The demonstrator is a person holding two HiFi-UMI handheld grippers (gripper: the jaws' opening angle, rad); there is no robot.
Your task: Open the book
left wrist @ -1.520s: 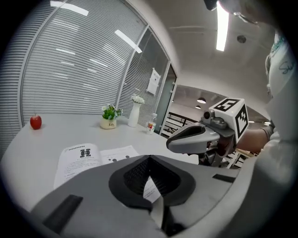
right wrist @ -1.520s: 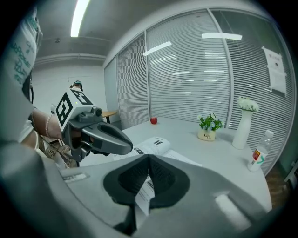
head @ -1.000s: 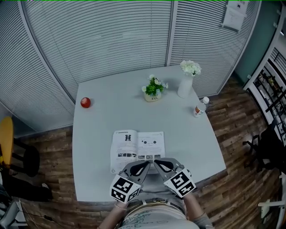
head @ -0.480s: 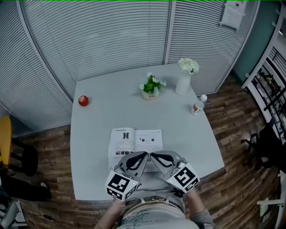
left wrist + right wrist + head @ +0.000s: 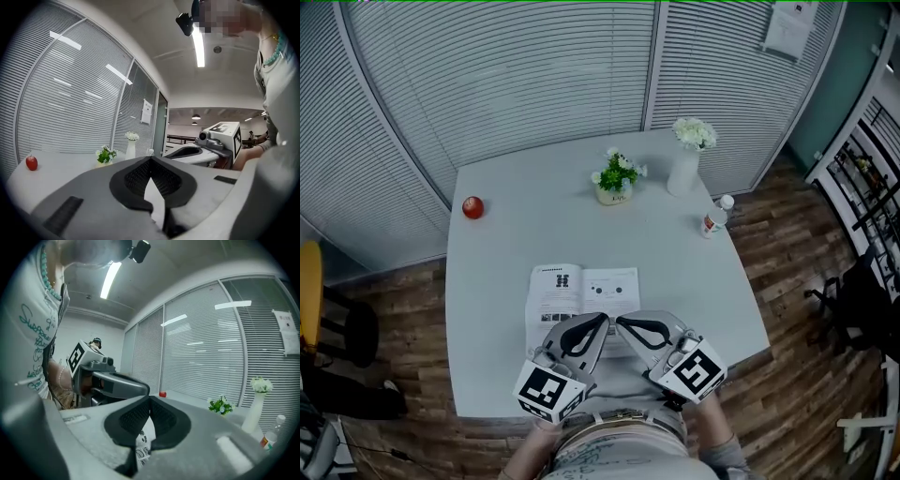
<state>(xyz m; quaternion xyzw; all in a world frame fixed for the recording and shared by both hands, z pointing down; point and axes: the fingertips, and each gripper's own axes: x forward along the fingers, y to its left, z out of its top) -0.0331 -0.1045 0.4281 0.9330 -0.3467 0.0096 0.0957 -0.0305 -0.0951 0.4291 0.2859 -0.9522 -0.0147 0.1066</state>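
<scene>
Red and alone at the far left edge of the tabletop (image 5: 487,309), one apple (image 5: 472,207) is sitting well apart from everything else. One book (image 5: 581,292) is lying open and flat near the front edge, a little left of the middle. Its two printed pages are facing up and its near edge is hiding under the two hand-held grippers. The left hand-held gripper (image 5: 602,321) is hovering over it with jaws pressed together on nothing. Just beside it, the right hand-held gripper (image 5: 622,323) is doing the same, and the two tips are nearly meeting. Farther back, one potted plant (image 5: 617,178) is standing near the middle of the far edge. One white vase (image 5: 683,171) of flowers is standing to its right, toward the far right corner, and one small bottle (image 5: 711,221) is standing at the right edge.

Only the head view is showing the whole open spread. The right gripper view is catching a slice of printed page through the loop of its closed jaws, while the left gripper view is showing just a bare white sliver there.

Against the earlier frames, both hand-held grippers are looming larger and sitting wider apart at the rear. The book is lying where it was.
</scene>
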